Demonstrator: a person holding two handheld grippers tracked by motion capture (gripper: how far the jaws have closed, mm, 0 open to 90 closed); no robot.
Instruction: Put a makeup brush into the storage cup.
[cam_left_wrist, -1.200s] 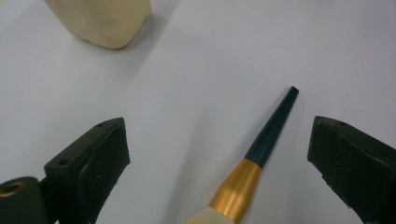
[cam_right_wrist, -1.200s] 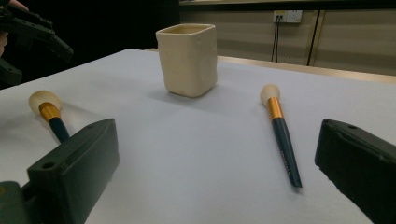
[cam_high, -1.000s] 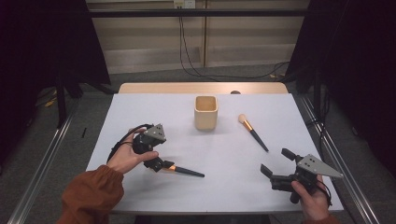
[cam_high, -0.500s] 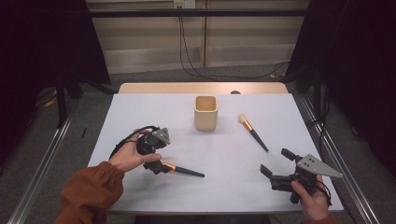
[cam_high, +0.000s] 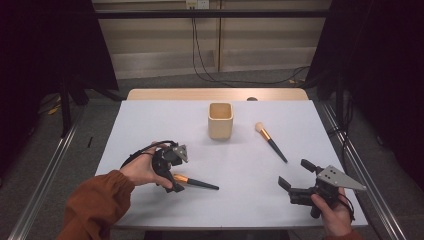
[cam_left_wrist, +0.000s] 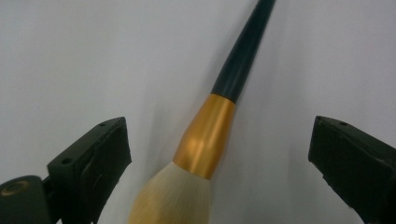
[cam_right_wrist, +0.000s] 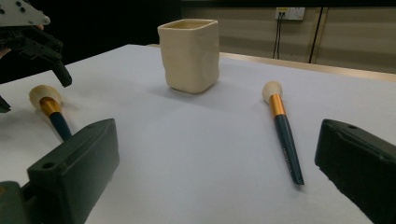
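Between the left gripper's (cam_left_wrist: 219, 163) spread, released fingers (cam_left_wrist: 93, 163) lies the brush (cam_left_wrist: 205, 140), untouched.

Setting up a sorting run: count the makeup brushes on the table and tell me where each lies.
2. One brush lies near the table's front left, its head between the open left gripper. The other brush lies right of the cup, untouched. None seems hidden.

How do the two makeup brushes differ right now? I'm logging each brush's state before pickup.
The near brush lies between the open jaws of the left gripper; the far brush lies free beside the cup. The near one points its handle rightward, the far one diagonally toward the right gripper. Both have cream bristles, gold ferrules and dark handles.
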